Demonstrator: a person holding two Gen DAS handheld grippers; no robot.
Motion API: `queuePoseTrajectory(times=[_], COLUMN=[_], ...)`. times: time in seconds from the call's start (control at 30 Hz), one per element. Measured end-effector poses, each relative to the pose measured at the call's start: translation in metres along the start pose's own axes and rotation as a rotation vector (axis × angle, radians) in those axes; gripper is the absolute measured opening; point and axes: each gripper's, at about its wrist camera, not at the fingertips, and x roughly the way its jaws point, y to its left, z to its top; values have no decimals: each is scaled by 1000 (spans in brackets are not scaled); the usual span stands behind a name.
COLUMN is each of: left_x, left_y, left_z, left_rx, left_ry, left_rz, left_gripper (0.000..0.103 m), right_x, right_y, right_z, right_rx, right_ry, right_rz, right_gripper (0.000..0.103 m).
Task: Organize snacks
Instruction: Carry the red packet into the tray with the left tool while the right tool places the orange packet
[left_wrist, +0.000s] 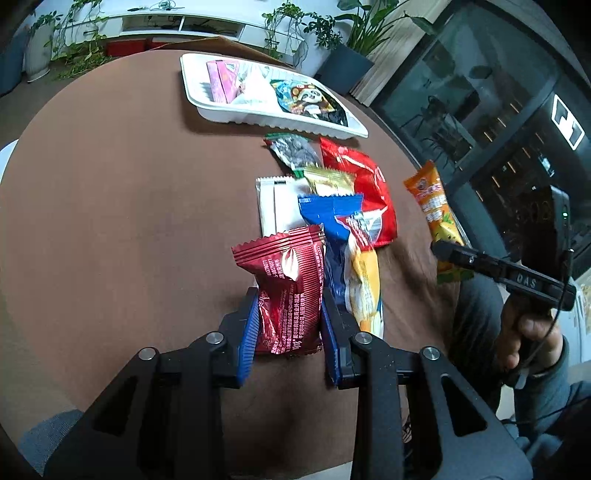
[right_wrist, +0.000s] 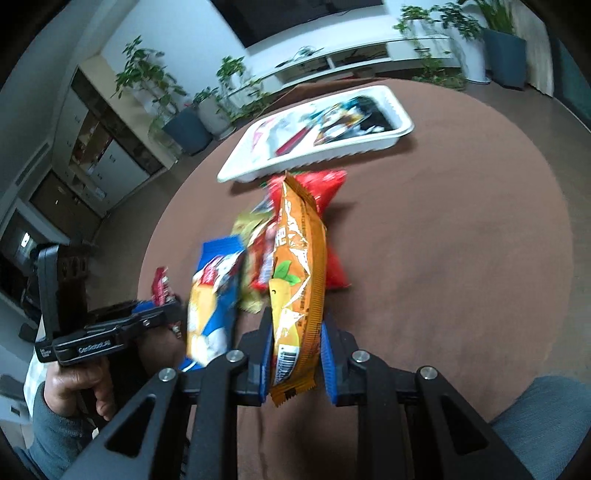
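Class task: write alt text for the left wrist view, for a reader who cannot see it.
The left gripper holds a dark red snack packet upright between its blue-padded fingers, above a brown table. Beyond lie loose snack packets and a white tray already holding snacks. At right, a hand holds the other gripper, clamping an orange packet.

"DAS" on right claw (left_wrist: 448, 254); "GenRobot.AI" on left claw (right_wrist: 162, 314).
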Motion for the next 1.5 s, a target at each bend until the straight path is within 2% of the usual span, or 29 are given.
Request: queuePoseTrajectory(times=[0.27,0.5,0.73,0.93,1.03,1.2,1.5], left_x=[-14,-21,-3,32,52,81,110], left_y=[9,14,31,45,50,61,70], left_z=[35,104,194,237,248,246,235], left_rx=[-6,15,6,5,3,-11,-21], left_ry=[-48,-108,-124,-73,-46,-20,11], left_rz=[16,41,91,132,154,175,180], left_gripper=[29,29,29,29,29,29,29], right_x=[-26,-34,-11,46,81,133,182], right_y=[-46,-64,-33,8,23,33,25], right_z=[36,86,159,207,220,229,225], right_rx=[57,59,-27,-106,-131,-136,-111], right_ry=[-91,-148,-164,-96,-42,37,129], right_rz=[-73,-86,-17,40,40,22,1], right_gripper=[24,24,24,24,24,24,24])
